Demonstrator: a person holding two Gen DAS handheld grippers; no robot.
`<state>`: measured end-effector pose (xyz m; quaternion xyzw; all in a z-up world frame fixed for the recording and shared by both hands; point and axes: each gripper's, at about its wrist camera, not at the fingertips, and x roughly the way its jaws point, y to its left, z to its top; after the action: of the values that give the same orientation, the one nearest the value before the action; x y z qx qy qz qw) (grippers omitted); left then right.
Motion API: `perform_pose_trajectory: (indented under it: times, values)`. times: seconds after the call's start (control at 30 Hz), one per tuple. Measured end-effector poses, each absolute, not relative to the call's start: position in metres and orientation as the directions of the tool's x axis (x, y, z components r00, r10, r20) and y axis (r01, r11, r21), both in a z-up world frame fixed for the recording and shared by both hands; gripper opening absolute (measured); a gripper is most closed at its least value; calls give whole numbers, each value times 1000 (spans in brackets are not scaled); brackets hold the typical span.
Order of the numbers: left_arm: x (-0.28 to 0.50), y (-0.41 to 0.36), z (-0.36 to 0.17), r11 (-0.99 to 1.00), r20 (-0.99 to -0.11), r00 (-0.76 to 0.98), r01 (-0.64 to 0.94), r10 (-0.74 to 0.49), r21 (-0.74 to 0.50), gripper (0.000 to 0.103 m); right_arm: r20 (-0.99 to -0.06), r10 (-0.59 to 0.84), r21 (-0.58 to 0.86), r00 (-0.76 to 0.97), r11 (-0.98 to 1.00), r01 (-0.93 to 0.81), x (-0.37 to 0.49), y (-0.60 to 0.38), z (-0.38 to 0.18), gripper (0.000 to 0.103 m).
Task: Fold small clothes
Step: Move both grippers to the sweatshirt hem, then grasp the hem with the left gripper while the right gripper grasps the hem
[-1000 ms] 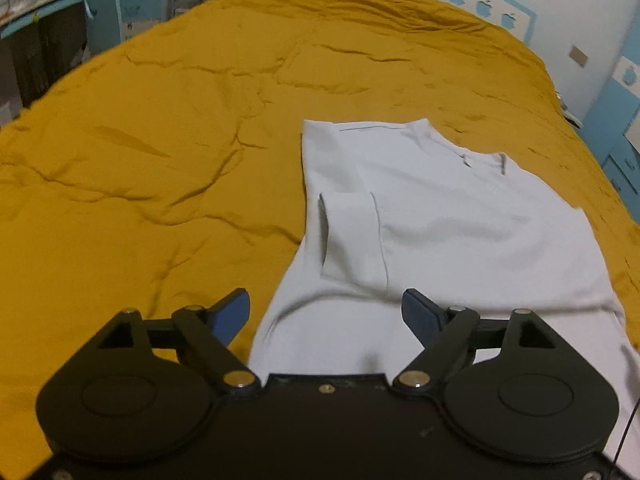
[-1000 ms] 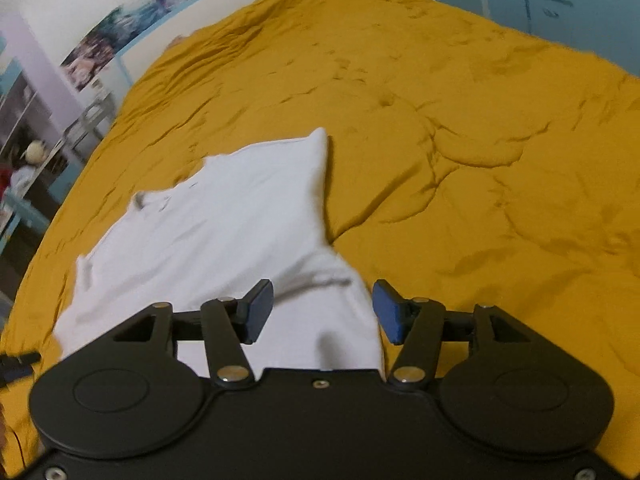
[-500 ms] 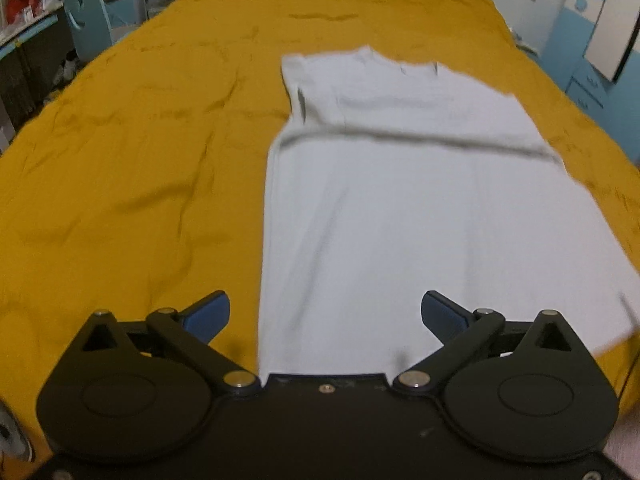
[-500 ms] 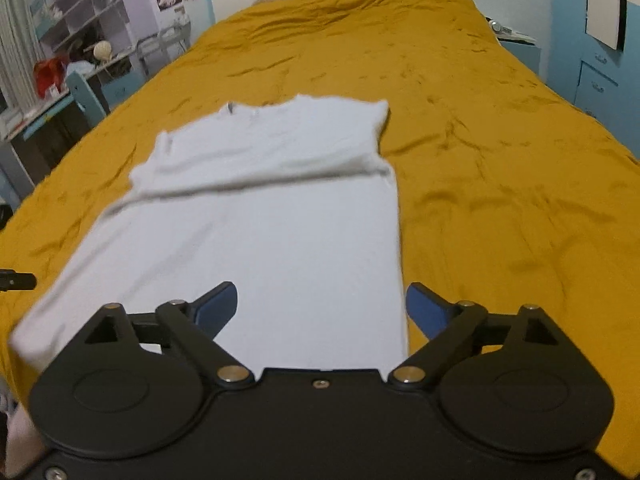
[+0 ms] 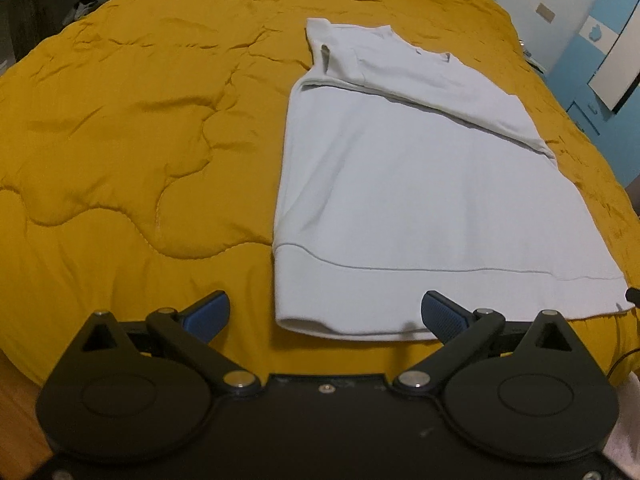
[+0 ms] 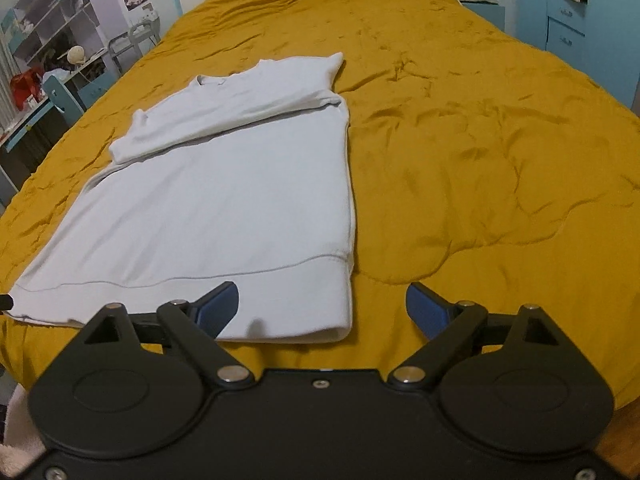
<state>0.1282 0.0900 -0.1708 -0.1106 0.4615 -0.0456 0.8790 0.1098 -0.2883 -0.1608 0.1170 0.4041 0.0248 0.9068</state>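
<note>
A pale white shirt (image 5: 420,184) lies flat on the mustard-yellow quilt (image 5: 140,152), hem nearest me, its sleeves folded in across the chest. It also shows in the right wrist view (image 6: 224,216). My left gripper (image 5: 326,314) is open and empty, hovering at the hem's left corner. My right gripper (image 6: 322,308) is open and empty, hovering at the hem's right corner. Neither touches the cloth.
The quilt (image 6: 480,140) covers a wide bed. Blue drawers (image 6: 568,20) stand at the far right, a desk and shelves (image 6: 52,80) at the left. A wooden floor edge (image 5: 16,420) shows below the bed's near side.
Both grippers have pulled back from the shirt's upper body to its hem and opened wider. The sleeves now lie folded across the chest.
</note>
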Motion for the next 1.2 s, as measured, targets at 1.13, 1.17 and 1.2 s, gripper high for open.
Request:
perform_pose_trajectory:
  times: [1.13,1.17,1.2]
  values:
    - [140,89,-174,940,-830,490,-59,-266,-336,6,-735,205,274,647,962,8,114,-277,-169,17]
    - [140,89,-172,940,-828,494,-56,-266,-335,6,-729,211,282,651,959,6,114,-278,-168,14]
    - [139,88,-170,941,-825,500,-52,-265,-334,5,-723,215,288,657,958,3,112,-278,-165,11]
